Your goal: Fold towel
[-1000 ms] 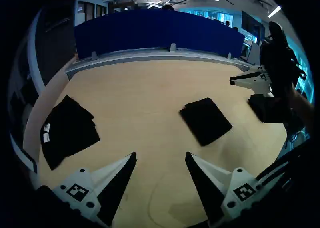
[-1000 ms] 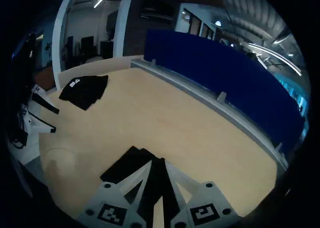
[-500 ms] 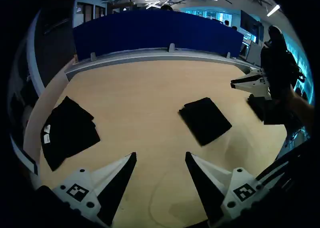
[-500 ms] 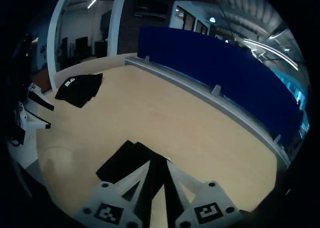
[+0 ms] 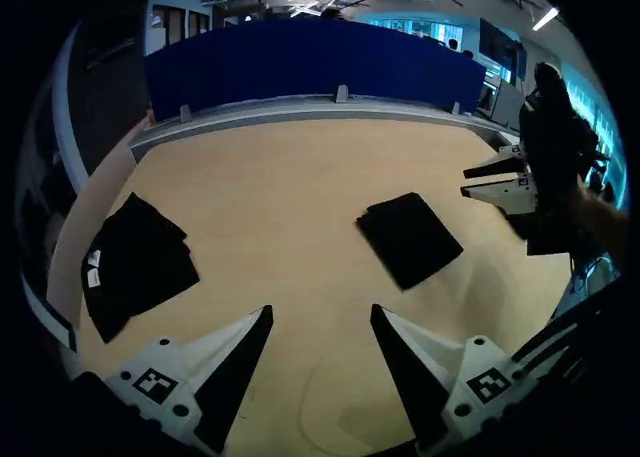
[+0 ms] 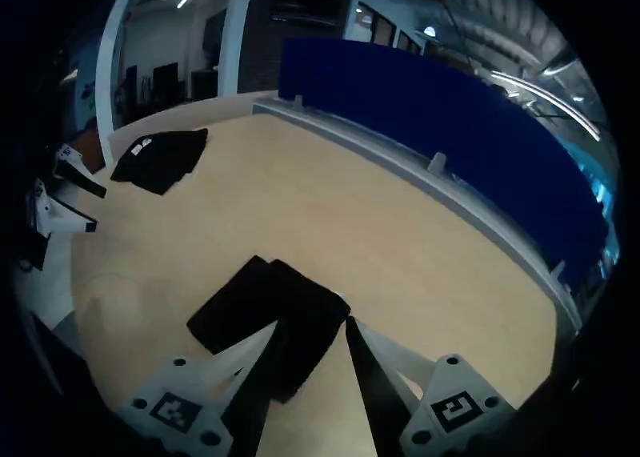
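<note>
A folded black towel point(image 5: 410, 239) lies flat on the light wooden table point(image 5: 288, 185), just ahead and right of my left gripper point(image 5: 320, 309), which stands open over bare wood. My right gripper point(image 5: 468, 181) is at the table's right edge, with more black cloth point(image 5: 552, 234) under it. In the right gripper view my right gripper point(image 6: 312, 322) is open, and folded black towel point(image 6: 264, 305) lies flat on the table between and ahead of its fingertips. I cannot tell whether that cloth is one piece or two. My left gripper point(image 6: 68, 197) shows far left there.
A loose pile of black towels point(image 5: 136, 263) with white tags sits near the table's left edge, also seen as the pile point(image 6: 160, 157). A blue partition point(image 5: 312, 61) on a grey rail closes the far side. A person's arm point(image 5: 598, 221) holds the right gripper.
My right gripper was shut on the black cloth; it has opened and let the cloth go onto the table. My left gripper has stayed where it was.
</note>
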Demonstrator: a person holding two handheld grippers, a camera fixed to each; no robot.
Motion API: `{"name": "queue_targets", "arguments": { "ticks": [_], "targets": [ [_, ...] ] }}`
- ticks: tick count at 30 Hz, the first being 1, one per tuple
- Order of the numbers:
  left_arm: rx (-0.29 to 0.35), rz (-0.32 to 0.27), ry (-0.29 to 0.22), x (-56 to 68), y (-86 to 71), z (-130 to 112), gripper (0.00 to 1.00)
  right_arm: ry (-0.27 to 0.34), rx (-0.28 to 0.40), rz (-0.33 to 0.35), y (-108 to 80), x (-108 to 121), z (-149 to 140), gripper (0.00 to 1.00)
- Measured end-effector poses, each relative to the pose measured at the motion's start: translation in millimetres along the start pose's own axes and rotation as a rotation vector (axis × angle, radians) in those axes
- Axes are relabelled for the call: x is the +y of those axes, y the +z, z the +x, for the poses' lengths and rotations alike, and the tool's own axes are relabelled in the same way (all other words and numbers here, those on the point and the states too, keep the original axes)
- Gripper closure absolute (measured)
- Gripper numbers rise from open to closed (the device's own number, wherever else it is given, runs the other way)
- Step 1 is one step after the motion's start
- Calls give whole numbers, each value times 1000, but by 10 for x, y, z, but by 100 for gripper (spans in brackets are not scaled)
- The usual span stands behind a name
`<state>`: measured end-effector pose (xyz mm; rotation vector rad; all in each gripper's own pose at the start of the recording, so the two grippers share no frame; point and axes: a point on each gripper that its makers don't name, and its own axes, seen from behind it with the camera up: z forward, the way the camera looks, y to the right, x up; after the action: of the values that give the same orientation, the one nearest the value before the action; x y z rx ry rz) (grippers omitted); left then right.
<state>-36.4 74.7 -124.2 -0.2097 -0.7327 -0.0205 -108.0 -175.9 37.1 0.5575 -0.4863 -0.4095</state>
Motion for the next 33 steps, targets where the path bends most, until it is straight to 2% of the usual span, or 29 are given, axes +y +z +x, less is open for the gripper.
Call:
{"name": "queue_targets", "arguments": {
  "ticks": [17, 27, 33],
  "targets": [
    [-25, 5, -4, -3, 0, -129, 10, 4, -152, 76, 214, -206, -970, 44],
    [-27, 2, 1, 10, 28, -121, 10, -19, -206, 116, 241, -314, -1234, 44],
    [-28, 3, 0, 4, 33, -131, 10, -25, -213, 133, 256, -342, -1264, 70]
  ]
}}
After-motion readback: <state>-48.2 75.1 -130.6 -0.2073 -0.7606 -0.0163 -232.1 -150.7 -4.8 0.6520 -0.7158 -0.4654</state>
